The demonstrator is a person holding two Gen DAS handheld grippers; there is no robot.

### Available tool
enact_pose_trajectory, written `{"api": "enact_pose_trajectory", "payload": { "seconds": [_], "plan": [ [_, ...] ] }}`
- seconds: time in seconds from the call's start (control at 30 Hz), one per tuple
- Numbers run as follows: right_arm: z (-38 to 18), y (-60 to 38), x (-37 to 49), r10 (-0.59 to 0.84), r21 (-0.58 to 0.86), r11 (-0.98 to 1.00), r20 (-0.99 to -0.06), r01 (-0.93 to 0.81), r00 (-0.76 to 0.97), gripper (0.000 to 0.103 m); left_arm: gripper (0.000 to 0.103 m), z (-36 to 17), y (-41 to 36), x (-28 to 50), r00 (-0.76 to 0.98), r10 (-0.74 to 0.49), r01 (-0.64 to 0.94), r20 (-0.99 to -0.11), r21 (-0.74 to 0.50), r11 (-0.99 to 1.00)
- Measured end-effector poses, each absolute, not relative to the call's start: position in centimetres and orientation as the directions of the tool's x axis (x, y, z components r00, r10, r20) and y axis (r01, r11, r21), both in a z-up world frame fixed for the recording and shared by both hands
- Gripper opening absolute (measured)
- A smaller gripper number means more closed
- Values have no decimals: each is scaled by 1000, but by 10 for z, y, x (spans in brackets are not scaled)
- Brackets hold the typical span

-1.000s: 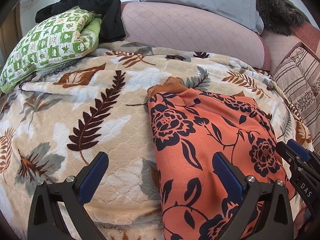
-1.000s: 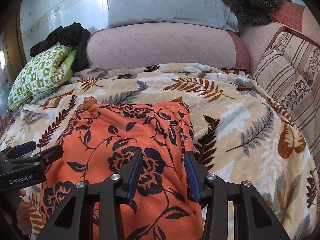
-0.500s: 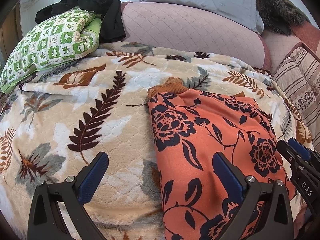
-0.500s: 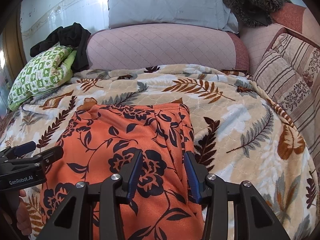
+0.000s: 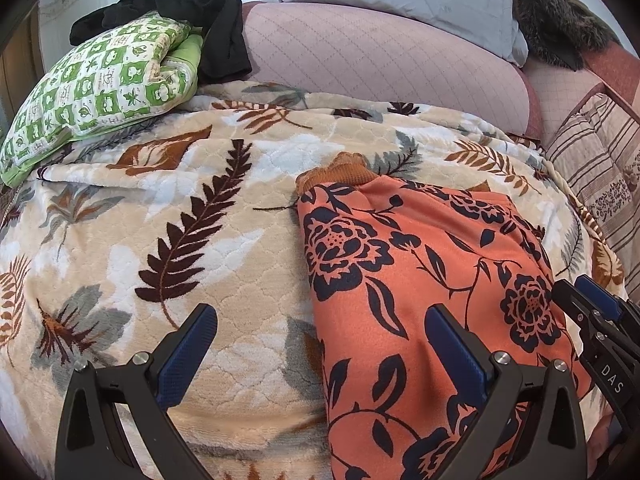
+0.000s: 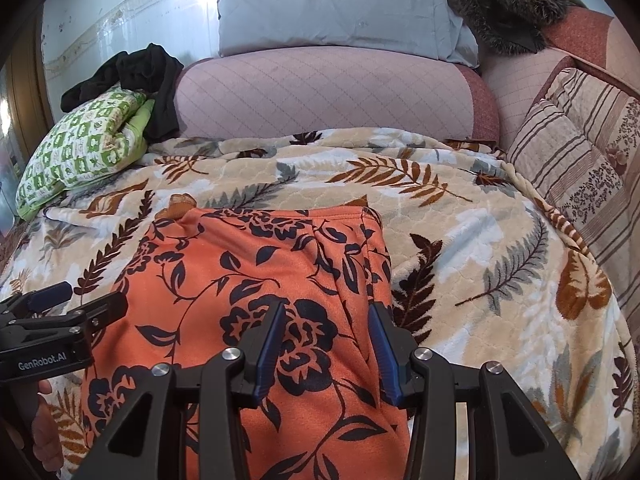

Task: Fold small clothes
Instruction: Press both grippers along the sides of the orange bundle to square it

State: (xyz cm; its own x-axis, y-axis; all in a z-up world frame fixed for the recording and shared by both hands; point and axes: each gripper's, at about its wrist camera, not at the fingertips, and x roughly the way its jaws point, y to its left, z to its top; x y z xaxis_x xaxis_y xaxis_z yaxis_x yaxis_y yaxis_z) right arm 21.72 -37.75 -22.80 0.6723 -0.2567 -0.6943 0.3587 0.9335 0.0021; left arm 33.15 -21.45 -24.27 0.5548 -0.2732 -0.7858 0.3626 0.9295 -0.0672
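Observation:
An orange garment with a dark floral print (image 5: 420, 260) (image 6: 260, 264) lies flat on a leaf-patterned blanket (image 5: 160, 240) (image 6: 480, 240), its ribbed hem at the far end. My left gripper (image 5: 320, 316) stands wide open, straddling the garment's left edge, with one finger over the blanket and the other over the cloth. In the right wrist view the left gripper (image 6: 92, 298) shows at the garment's left side, a person's hand below it. My right gripper (image 6: 327, 312) hovers over the garment's right part, jaws partly apart, with no cloth pinched. It also shows at the right (image 5: 592, 308).
A green-and-white checked pillow (image 5: 100, 88) with black clothing (image 5: 192, 8) on it lies at the far left. A pink quilted bolster (image 6: 320, 92) and a grey-blue pillow (image 6: 332, 4) stand behind the blanket. Striped cushions (image 6: 580, 152) line the right side, with a dark furry item (image 6: 504, 4) above them.

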Motion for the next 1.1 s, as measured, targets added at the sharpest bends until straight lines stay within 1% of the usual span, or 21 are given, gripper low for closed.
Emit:
{"api": "enact_pose_trajectory", "payload": {
  "seconds": [0.1,0.17,0.2,0.23,0.3,0.37,0.4,0.43,0.5,0.6,0.7,0.77,0.8,0.87,0.9,0.93,1.0,1.03,1.07,1.1],
  "plan": [
    [-228,-381,217,-244,17,934,-697,356,674,47,103,-243,-214,332,552,-275,361,-787,-72,930],
    [-228,-389,216,-195,74,936,-705,344,682,47,103,-244,-212,335,538,-288,370,-792,-85,925],
    [-228,-396,215,-160,121,932,-707,340,689,47,103,-245,-210,337,522,-304,377,-797,-104,920],
    [-228,-405,213,-121,171,926,-711,337,693,49,103,-245,-208,339,507,-316,383,-802,-119,916],
    [-230,-430,208,-20,317,886,-703,338,711,55,103,-248,-203,345,464,-349,392,-814,-164,905],
    [-237,-459,199,71,477,803,-672,358,737,59,103,-255,-199,350,403,-401,397,-823,-238,886],
    [-242,-472,197,117,547,754,-657,364,745,69,103,-262,-198,354,356,-435,399,-827,-286,871],
    [-250,-485,195,163,609,700,-644,372,747,72,103,-268,-199,356,316,-457,401,-832,-319,859],
    [-268,-503,194,224,680,614,-637,401,738,72,103,-279,-205,357,254,-482,408,-839,-359,839],
    [-291,-508,201,310,714,559,-651,421,693,72,103,-289,-215,354,194,-502,419,-843,-392,819],
    [-310,-504,210,345,700,554,-686,451,641,72,103,-289,-222,350,183,-521,437,-834,-406,803],
    [-312,-499,211,346,705,562,-675,431,652,73,103,-290,-225,349,166,-539,441,-826,-426,790],
    [-311,-497,211,351,712,561,-667,423,657,76,103,-289,-226,348,164,-540,445,-826,-427,788],
    [-316,-492,215,419,762,523,-621,383,663,76,103,-288,-233,344,160,-549,466,-820,-428,774],
    [-321,-487,219,477,794,488,-590,362,651,76,100,-288,-234,342,154,-556,474,-817,-433,767],
    [-323,-482,221,489,797,488,-587,356,645,76,99,-288,-237,340,160,-553,480,-818,-425,767],
    [-318,-470,224,449,761,549,-617,346,646,76,96,-287,-241,337,189,-532,489,-826,-391,780],
    [-315,-464,225,436,747,572,-627,339,646,76,95,-287,-240,337,195,-535,488,-822,-392,780],
    [-314,-460,226,427,741,580,-631,339,647,75,93,-286,-238,338,200,-540,480,-818,-399,782],
    [-313,-458,226,420,735,586,-635,340,649,71,89,-286,-235,339,206,-543,469,-814,-405,785]
  ]
}}
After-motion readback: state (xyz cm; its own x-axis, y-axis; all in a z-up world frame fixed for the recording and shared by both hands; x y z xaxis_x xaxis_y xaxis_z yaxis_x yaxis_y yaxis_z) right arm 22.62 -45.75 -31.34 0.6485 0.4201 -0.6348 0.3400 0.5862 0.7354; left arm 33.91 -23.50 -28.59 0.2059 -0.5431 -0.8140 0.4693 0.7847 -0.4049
